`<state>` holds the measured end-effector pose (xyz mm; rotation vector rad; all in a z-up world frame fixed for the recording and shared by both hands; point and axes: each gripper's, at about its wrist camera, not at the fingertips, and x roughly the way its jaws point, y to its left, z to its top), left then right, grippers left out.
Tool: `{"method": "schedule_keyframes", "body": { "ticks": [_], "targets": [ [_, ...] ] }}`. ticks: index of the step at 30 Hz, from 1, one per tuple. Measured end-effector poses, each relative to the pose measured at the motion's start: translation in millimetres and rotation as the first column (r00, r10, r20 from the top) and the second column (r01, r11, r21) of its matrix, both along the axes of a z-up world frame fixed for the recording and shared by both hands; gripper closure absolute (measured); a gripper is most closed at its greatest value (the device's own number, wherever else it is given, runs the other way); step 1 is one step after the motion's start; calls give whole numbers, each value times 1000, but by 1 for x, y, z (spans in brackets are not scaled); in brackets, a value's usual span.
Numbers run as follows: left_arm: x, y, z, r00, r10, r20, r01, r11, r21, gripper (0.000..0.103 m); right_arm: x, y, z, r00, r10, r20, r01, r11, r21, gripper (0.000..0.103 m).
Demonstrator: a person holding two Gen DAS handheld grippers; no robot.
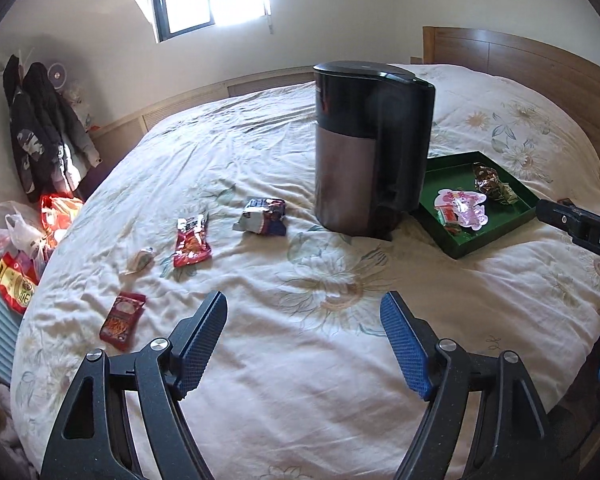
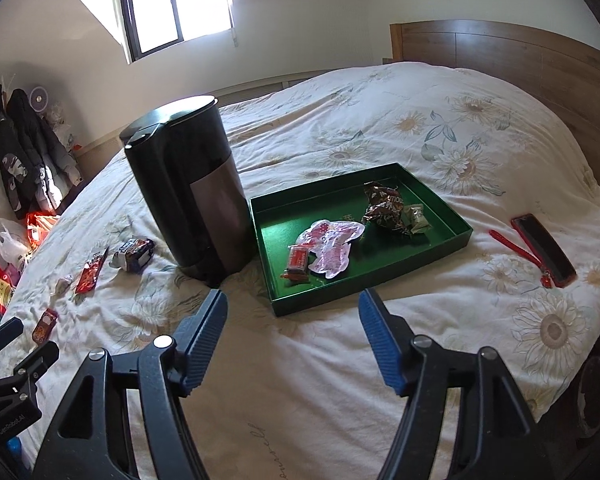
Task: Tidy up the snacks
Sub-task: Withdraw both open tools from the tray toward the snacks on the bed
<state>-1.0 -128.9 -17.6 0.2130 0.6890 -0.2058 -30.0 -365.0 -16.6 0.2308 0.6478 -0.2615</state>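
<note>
Loose snacks lie on the bedspread left of a black bin (image 1: 372, 148): a blue-and-white packet (image 1: 262, 216), a red packet (image 1: 192, 242), a small pale wrapped sweet (image 1: 142, 261) and a dark red packet (image 1: 122, 320). A green tray (image 2: 456, 236) right of the bin holds a pink packet (image 2: 332, 248), a small red bar (image 2: 298, 258), a brown packet (image 2: 384, 208) and a pale green sweet (image 2: 418, 219). My left gripper (image 1: 304, 336) is open above the bedspread with nothing between its blue pads. My right gripper (image 2: 292, 330) is open and bare in front of the tray.
A phone in a red case (image 2: 544, 250) with a red strap lies right of the tray. Plastic bags and red packages (image 1: 24, 248) sit on the floor at the left, below hanging coats (image 1: 44, 132). A wooden headboard (image 2: 500, 48) bounds the bed's far right.
</note>
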Motion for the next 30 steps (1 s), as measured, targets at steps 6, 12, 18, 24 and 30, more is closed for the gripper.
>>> {"method": "schedule_keyframes", "body": {
  "ticks": [6, 12, 18, 24, 30],
  "targets": [
    [-14, 34, 0, 999, 47, 6, -47, 999, -16, 29, -8, 32, 2, 999, 36, -11, -36, 999, -38, 0],
    [-27, 67, -1, 995, 96, 13, -96, 995, -37, 29, -14, 63, -5, 995, 78, -61, -82, 995, -52, 0],
    [-36, 100, -6, 990, 140, 9, -139, 988, -68, 29, -21, 95, -17, 984, 128, -124, -134, 990, -42, 0],
    [-37, 125, -15, 984, 180, -3, -180, 980, -81, 28, -19, 120, -23, 973, 175, -151, -183, 982, -41, 0],
    [-35, 149, -23, 974, 226, -17, -226, 969, -102, 28, -12, 141, -21, 963, 221, -152, -232, 971, -53, 0]
  ]
}}
